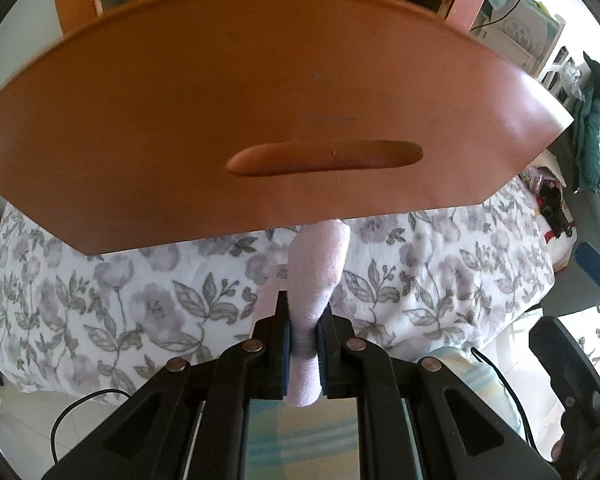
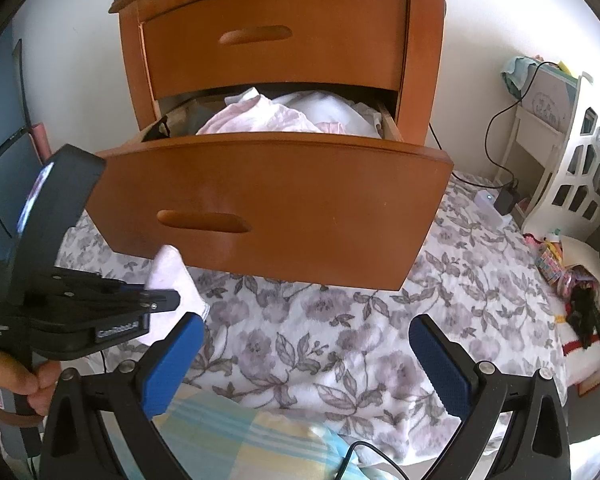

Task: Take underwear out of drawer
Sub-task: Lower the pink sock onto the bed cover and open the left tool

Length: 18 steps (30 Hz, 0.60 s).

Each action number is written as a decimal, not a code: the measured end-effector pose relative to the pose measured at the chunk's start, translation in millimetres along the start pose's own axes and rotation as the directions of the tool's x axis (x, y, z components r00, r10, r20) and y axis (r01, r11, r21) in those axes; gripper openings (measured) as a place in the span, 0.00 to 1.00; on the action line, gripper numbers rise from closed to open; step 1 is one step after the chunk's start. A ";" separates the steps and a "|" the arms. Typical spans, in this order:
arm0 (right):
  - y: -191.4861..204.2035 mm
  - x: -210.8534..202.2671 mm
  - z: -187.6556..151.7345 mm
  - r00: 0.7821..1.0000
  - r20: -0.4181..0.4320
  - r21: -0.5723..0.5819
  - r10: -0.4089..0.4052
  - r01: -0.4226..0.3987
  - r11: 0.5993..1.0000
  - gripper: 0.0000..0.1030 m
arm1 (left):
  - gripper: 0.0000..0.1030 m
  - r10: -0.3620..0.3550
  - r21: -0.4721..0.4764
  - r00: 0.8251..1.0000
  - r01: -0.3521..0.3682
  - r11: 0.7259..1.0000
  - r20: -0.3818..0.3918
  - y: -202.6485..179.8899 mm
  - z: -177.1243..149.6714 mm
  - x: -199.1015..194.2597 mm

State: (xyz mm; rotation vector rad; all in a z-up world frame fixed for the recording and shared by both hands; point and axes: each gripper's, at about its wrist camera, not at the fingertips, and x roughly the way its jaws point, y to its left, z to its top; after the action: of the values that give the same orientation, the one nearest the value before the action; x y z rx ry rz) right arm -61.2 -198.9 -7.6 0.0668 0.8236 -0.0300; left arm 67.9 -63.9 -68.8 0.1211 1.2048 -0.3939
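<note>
Drawer [image 2: 276, 200] overhangs floral blanket [image 2: 340, 332]; left gripper [image 1: 304, 336] pinches pink underwear [image 1: 320, 268], right gripper [image 2: 306, 356] agape.

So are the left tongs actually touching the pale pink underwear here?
Touching. In the left wrist view, both pads of the left tongs press on the pale pink underwear, pinching it thin between them. The right wrist view shows the cloth poking out beyond the tips.

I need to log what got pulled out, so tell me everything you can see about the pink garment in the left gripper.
The pink garment is pale pink, soft-looking knit fabric, bunched into a narrow roll. The left gripper is shut on it, both pads pinching its middle, so one end sticks out past the fingertips and a short end shows behind them. It is out of the open lower drawer, held in front of the drawer's face and above the floral bedspread. Only the pads visibly touch it.
</note>
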 end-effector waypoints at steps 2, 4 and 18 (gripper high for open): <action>-0.4 1.2 -0.5 1.000 -0.004 0.001 0.001 -0.001 1.000 1.00 | 0.12 0.004 0.001 1.000 -0.004 1.000 -0.006 -0.4 0.7 1.6; -0.7 1.9 -0.5 1.000 -0.005 0.002 0.002 -0.002 1.000 1.00 | 0.20 0.011 0.002 1.000 -0.011 1.000 -0.008 -0.3 0.3 2.6; 3.3 -4.0 4.0 1.000 0.014 -0.002 0.004 -0.004 1.000 1.00 | 0.63 0.055 -0.061 0.997 -0.051 0.997 0.060 17.0 1.7 -30.3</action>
State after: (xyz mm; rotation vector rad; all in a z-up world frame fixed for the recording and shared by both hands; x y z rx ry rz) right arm -60.8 -195.9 -1.8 0.0659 0.8095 -0.0259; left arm 66.4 -41.6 -42.2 0.0892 1.1494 -0.3133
